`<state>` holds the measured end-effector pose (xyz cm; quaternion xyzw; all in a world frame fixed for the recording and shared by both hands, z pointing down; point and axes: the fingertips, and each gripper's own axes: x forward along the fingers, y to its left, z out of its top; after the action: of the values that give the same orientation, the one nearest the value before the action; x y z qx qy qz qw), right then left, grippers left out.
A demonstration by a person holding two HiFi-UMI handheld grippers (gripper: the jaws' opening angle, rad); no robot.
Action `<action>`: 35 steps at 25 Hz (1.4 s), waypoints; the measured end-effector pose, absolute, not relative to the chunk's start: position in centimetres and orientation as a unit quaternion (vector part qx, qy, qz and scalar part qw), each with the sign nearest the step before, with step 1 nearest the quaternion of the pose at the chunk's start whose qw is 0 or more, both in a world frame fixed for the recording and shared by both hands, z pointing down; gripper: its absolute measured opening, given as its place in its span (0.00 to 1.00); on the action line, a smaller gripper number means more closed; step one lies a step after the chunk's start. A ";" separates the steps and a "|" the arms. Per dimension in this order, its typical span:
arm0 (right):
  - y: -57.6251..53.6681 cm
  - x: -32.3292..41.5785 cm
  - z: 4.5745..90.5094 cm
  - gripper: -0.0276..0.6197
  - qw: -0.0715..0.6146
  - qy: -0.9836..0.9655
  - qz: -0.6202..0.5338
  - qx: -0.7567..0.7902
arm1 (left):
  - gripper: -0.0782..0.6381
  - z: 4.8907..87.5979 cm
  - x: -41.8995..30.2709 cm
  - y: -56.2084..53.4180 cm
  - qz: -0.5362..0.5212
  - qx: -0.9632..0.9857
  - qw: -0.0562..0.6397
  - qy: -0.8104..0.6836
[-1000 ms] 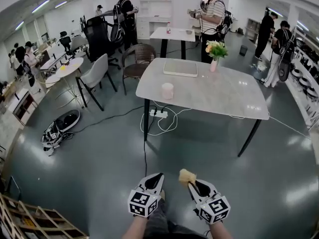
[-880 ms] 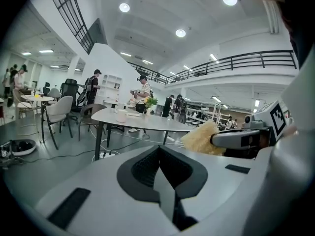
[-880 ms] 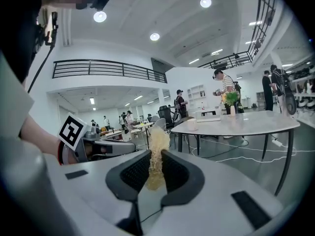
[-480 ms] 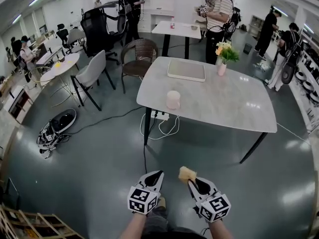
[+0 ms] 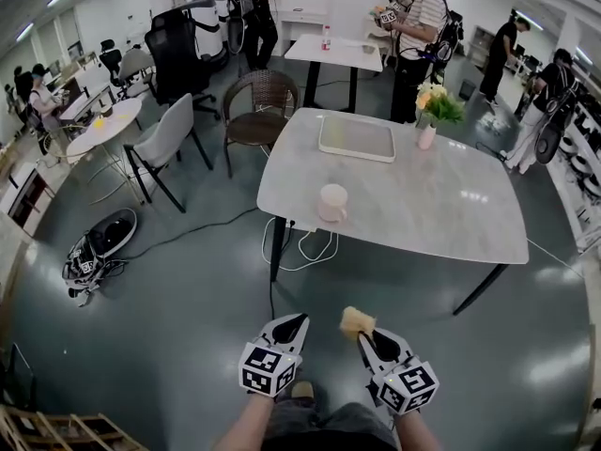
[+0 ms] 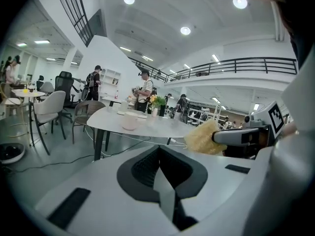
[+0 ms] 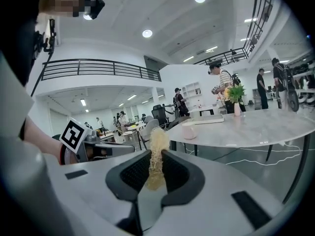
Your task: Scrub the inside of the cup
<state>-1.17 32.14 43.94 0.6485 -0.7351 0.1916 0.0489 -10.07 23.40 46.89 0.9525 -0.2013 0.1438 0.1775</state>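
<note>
Yellow sponge [image 5: 355, 321] is clamped in my right gripper [image 5: 368, 336] in the head view. My left gripper [image 5: 293, 321] has its jaws together on nothing. Both hang over the dark floor [image 5: 169, 308], well apart from the table [image 5: 441, 205]. Compared with a second ago, the table has come nearer to me. I judge this is only the approach and the scrubbing is not yet begun. The pink cup [image 5: 331, 203] stands upright near the table's near edge, toward the left corner. What is inside it I cannot see. A vase [image 5: 427, 136] holding flowers stands at the far edge, beside a flat tray [image 5: 356, 139].

In the left gripper view the jaws meet with nothing between them, and the cup [image 6: 130, 121] is far ahead.

In the right gripper view the pads squeeze the sponge [image 7: 157, 151]. The cup [image 7: 188, 130] shows only its side.
</note>
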 end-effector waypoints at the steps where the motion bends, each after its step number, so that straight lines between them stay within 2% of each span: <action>1: 31.9 -1.2 44.0 0.14 0.051 -0.736 0.193 0.647 | 0.13 47.0 -9.9 23.1 0.144 0.952 0.179 -0.200; 14: 25.6 1.1 45.6 0.14 0.054 -0.765 0.205 0.608 | 0.13 47.4 -7.0 18.1 0.142 0.950 0.181 -0.212; 25: 14.6 9.0 44.8 0.14 0.067 -0.812 0.189 0.548 | 0.13 47.5 2.0 10.5 0.140 0.942 0.187 -0.240; 35: 9.5 13.7 45.5 0.14 0.089 -0.839 0.186 0.504 | 0.13 49.4 7.5 6.1 0.149 0.926 0.215 -0.271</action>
<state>13.66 9.50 45.51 0.5038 -0.8389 0.1857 0.0895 7.54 6.06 49.43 0.9264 -0.2708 0.1485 0.2153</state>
